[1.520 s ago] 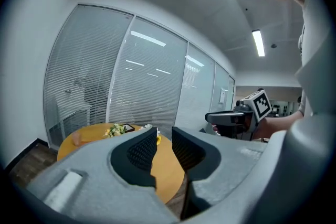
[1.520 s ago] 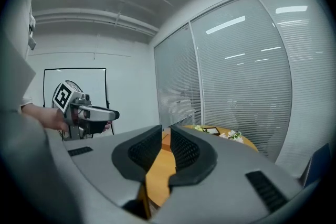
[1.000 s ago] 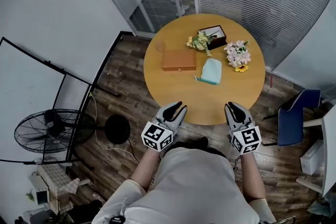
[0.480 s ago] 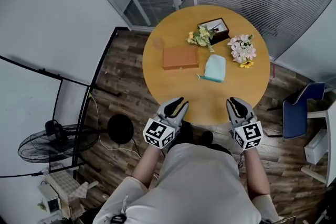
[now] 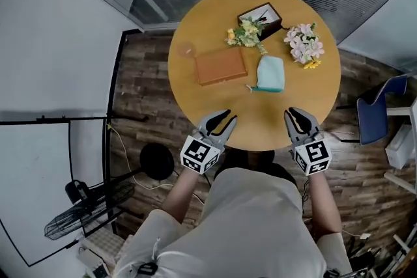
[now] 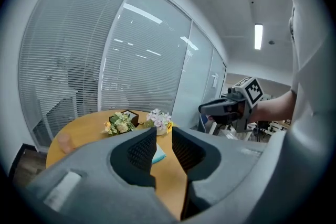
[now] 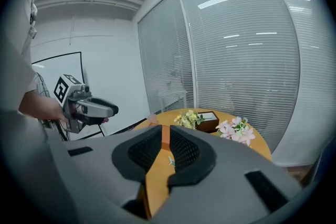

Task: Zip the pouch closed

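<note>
You've tilted left gripper (image 5: 225, 118) and right gripper (image 5: 296, 114) down toward the mint-green fabric pouch (image 5: 270, 73), both jaws slightly apart, empty.

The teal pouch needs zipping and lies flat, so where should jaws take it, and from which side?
Probably the small pull sticking out at the near-left corner of the pouch: it alone stands clear of the flat body. Come from the near side with the left gripper, which is closest; the right gripper could pin the far end.
</note>
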A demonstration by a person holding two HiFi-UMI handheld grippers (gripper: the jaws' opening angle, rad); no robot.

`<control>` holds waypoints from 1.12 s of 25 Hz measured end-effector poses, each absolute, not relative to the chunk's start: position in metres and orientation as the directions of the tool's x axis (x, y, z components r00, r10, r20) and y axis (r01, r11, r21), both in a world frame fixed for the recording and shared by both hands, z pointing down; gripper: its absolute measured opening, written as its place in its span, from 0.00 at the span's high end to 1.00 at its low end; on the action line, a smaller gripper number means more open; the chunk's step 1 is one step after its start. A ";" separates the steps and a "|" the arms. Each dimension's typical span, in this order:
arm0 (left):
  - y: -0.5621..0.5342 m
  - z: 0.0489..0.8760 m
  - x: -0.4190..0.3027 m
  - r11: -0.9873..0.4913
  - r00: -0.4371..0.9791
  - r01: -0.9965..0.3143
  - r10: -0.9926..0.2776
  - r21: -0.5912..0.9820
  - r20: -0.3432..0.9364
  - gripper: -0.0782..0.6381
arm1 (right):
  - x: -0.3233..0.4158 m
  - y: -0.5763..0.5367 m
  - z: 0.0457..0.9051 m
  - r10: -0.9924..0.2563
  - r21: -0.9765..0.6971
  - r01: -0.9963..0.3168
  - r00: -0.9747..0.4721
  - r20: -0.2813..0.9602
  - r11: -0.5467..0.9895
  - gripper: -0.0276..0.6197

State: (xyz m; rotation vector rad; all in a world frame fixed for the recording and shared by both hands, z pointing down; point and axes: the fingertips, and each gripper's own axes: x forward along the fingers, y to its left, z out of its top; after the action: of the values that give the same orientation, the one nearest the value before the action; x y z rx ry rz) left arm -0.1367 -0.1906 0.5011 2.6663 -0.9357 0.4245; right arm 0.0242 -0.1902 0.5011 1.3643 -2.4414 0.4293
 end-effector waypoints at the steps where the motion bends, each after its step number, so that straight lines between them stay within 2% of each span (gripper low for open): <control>1: -0.197 0.507 -0.138 -0.762 0.755 -0.626 -0.540 0.163 0.373 0.77 | 0.021 -0.195 0.506 -0.766 -0.110 -0.863 -0.490 0.417 0.493 0.89; 14: -0.262 0.602 -0.128 -0.895 0.829 -0.415 -0.297 0.165 0.474 0.77 | -0.014 -0.246 0.598 -0.733 -0.150 -0.900 -0.422 0.533 0.409 0.89; 28: -0.297 0.718 -0.094 -0.944 0.761 -0.295 -0.140 0.146 0.633 0.77 | -0.033 -0.274 0.712 -0.639 -0.247 -0.900 -0.431 0.637 0.360 0.87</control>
State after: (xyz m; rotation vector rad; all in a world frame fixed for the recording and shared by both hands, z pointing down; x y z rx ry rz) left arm -0.0936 -0.2974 0.7183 2.7214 -0.3418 0.9502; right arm -0.0331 -0.2737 0.7121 1.3374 -2.1919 0.8056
